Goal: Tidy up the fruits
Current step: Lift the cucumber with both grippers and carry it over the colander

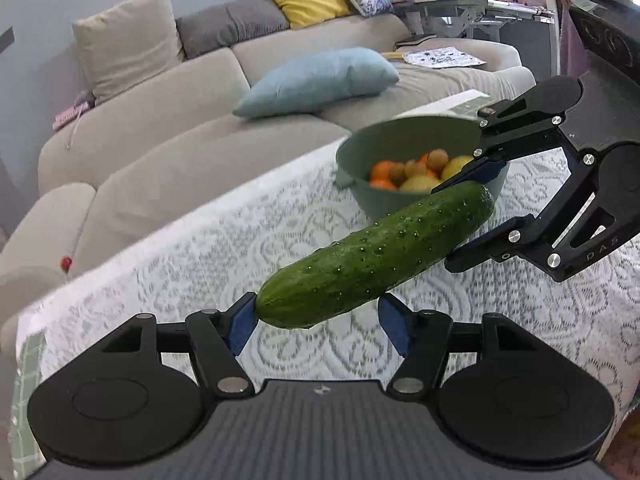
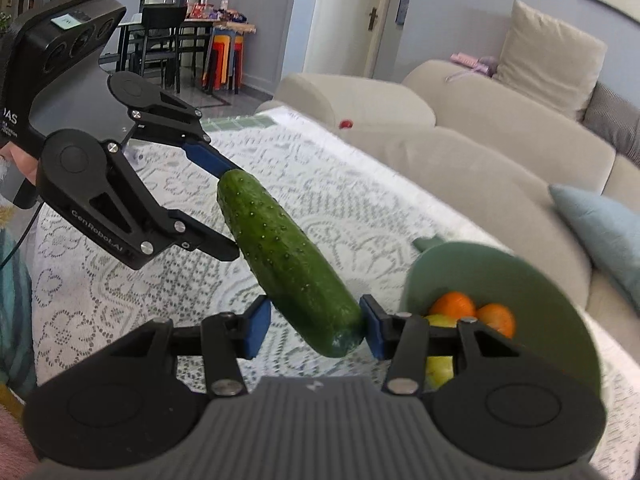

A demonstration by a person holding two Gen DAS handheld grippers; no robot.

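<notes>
- Sofa (image 1: 168,128): beige, across the upper left of the left wrist view and the upper right of the right wrist view; a light blue cushion (image 1: 316,80) lies on its seat.
- Surface (image 1: 200,248): covered with white lace cloth, running through the middle of both views.
- Right gripper (image 2: 316,326): body along the bottom edge of its own view, pointing forward and downward over the surface. In the left wrist view it enters from the right edge, its fingers reaching leftward.
- Left gripper (image 1: 316,316): body along the bottom edge of its own view, angled downward. In the right wrist view it enters from the upper left, its fingers reaching down to the right; part of a hand shows at the far left edge behind it.
- Bowl (image 1: 360,148): green, on the surface, right of centre in the left wrist view and lower right in the right wrist view. It contains oranges, yellow fruit and small brown fruit.
- Cucumber (image 1: 376,256): dark green, bumpy, held clear above the surface. Its long axis runs diagonally, from lower left to upper right in the left wrist view and from upper left to lower right in the right wrist view.
- Fingers, left: blue pads on either side of the cucumber's near end, partly closed and gripping it.
- Fingers, right: pads pressed on the opposite end, the one nearer the bowl, partly closed and gripping.
</notes>
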